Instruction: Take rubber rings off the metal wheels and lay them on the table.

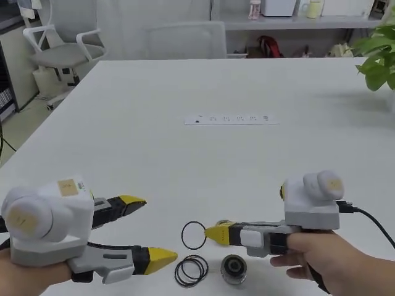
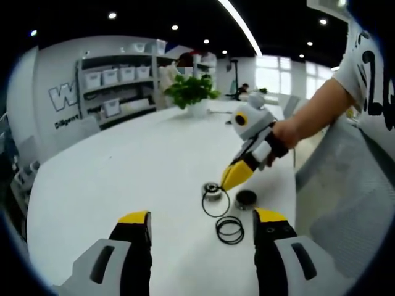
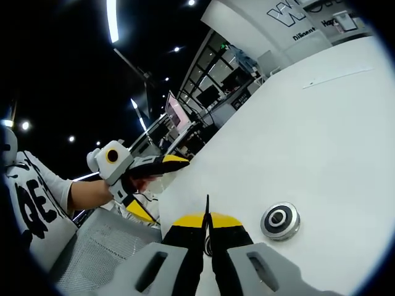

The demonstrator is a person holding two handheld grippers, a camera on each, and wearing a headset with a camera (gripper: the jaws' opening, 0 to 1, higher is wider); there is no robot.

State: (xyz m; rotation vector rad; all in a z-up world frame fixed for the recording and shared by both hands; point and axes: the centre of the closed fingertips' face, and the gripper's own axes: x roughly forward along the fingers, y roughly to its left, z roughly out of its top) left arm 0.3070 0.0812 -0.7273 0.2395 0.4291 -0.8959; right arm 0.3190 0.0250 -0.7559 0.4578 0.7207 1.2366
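**A:** Where's the ring?

**B:** The right gripper [image 1: 216, 233] is pinched tight on one rubber ring [image 1: 183, 235], just beyond the ring pile [image 1: 179, 271] and left of the near metal wheel [image 1: 234, 267]. I can't tell if it touches the table [image 1: 185, 154].

**A:** And the left gripper [image 1: 147, 227]?

**B:** Jaws apart, holding nothing.

**A:** Best way to finish?

**B:** I'd lower the ring flat beside the pile, then part the jaws gently so it doesn't spring away.

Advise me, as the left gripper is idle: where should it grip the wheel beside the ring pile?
Grip the wheel across its outer rim, from straight above: it lies flat, round face up, so the open left gripper can straddle it.
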